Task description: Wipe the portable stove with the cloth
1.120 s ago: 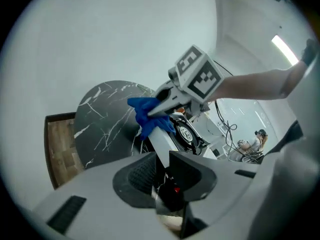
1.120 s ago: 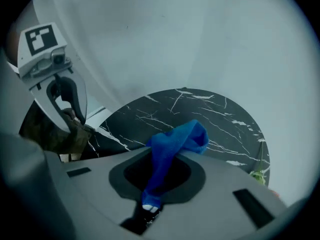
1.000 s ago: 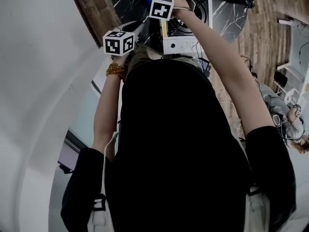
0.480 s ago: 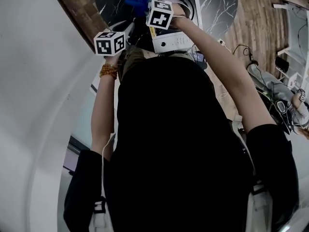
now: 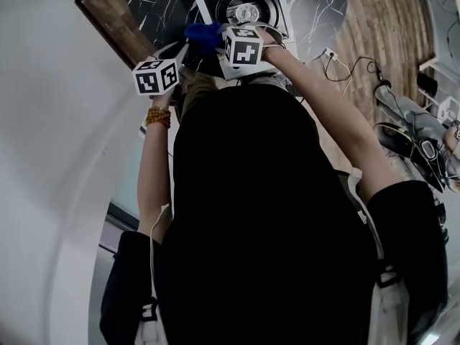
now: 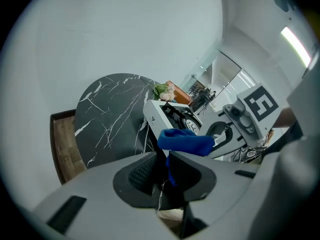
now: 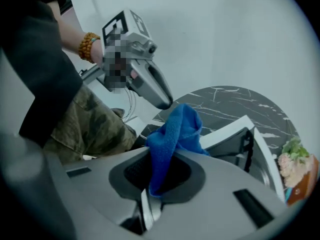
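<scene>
My left tongs (image 6: 161,164) stand narrowly apart and grip nothing; a blue fold only lies against one pad. Just beside them is the cloth (image 7: 175,129), bunched at the near left corner of the portable stove (image 5: 243,11) and pinched in my right tongs (image 7: 159,179), which are closed on it. I fear the left tips can snag the cloth and pull it out. Nothing holds the stove, so on the smooth bench (image 6: 107,114) a hard wipe may push it toward the flowers (image 7: 292,156) behind. The burner grate can also catch the cloth.
</scene>
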Action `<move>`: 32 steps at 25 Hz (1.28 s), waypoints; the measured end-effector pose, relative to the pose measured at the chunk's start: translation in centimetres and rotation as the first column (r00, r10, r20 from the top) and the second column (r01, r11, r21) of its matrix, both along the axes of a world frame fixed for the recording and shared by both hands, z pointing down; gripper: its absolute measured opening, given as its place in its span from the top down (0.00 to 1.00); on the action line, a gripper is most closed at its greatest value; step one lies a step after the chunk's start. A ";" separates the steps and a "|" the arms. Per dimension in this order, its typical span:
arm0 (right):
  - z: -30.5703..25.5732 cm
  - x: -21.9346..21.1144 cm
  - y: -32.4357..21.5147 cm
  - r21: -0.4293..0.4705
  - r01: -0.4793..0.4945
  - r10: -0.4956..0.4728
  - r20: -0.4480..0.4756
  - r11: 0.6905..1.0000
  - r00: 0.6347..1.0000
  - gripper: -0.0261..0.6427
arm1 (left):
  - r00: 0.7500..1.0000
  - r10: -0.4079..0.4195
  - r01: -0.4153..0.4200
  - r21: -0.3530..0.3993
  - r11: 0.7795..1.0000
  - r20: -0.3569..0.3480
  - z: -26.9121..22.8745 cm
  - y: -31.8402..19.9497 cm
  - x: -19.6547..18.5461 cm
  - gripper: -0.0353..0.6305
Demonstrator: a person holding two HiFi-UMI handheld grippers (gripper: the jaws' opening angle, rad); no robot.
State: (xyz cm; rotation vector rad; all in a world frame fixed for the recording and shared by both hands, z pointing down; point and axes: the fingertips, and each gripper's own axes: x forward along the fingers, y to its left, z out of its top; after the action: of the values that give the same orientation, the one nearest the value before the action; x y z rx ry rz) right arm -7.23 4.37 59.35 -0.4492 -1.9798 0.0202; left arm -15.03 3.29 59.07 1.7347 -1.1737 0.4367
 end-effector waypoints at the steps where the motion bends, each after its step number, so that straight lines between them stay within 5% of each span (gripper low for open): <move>1: -0.2 0.5 0.8 -0.042 0.000 0.000 0.004 0.999 1.000 0.93 | 1.000 0.007 -0.007 -0.007 1.000 0.006 0.0 0.1 0.1 0.83; 5: -1.3 2.5 2.4 -0.218 -0.052 0.061 0.034 0.975 0.998 0.92 | 0.999 0.041 -0.040 -0.033 0.999 0.017 -0.2 0.3 1.6 0.83; 8: -4.3 3.6 1.7 -0.458 -0.113 0.187 0.119 0.882 0.975 0.93 | 0.999 0.054 -0.053 -0.051 0.997 0.008 -0.3 0.0 2.9 0.83; 10: -7.6 4.4 -0.8 -0.585 -0.167 0.346 0.207 0.793 0.915 0.92 | 0.998 0.058 -0.057 -0.049 0.997 0.018 -0.7 -0.5 3.4 0.83; 12: -10.3 6.2 -5.1 -0.597 -0.234 0.479 0.291 0.768 0.828 0.92 | 0.996 0.084 -0.083 -0.025 0.996 0.035 -1.4 -1.2 4.3 0.82; 15: -11.4 9.9 -12.8 -0.447 -0.398 0.572 0.375 0.801 0.729 0.92 | 0.980 0.191 -0.193 0.028 0.981 0.057 -2.5 -2.0 7.1 0.82; 17: -10.1 11.6 -17.4 -0.318 -0.474 0.569 0.390 0.821 0.724 0.92 | 0.956 0.282 -0.286 0.031 0.958 0.080 -2.5 -2.2 9.5 0.82; 19: -7.8 12.5 -20.9 -0.200 -0.521 0.557 0.345 0.830 0.755 0.92 | 0.925 0.365 -0.369 0.016 0.929 0.108 -2.0 -2.3 11.7 0.82; 22: -3.2 13.1 -21.8 -0.017 -0.475 0.469 0.188 0.880 0.863 0.92 | 0.904 0.418 -0.419 -0.011 0.908 0.085 -1.0 -2.2 14.3 0.80; 24: -0.6 13.2 -20.6 -0.020 -0.451 0.449 0.152 0.892 0.881 0.92 | 0.906 0.416 -0.414 -0.050 0.909 0.070 -0.1 -2.1 15.0 0.80; 27: 0.1 14.0 -19.3 -0.075 -0.480 0.485 0.172 0.874 0.857 0.92 | 0.918 0.388 -0.379 -0.110 0.919 0.080 1.0 -2.1 14.8 0.81; 32: -0.2 17.4 -15.4 -0.134 -0.462 0.480 0.170 0.877 0.861 0.92 | 0.936 0.345 -0.333 -0.134 0.933 0.074 1.1 -2.3 14.4 0.88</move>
State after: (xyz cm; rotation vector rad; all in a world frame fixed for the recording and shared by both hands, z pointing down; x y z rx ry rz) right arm 10.15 -11.00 59.11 -0.0070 -2.2514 0.3892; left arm -0.65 0.99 60.16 1.8315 -0.8916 0.7923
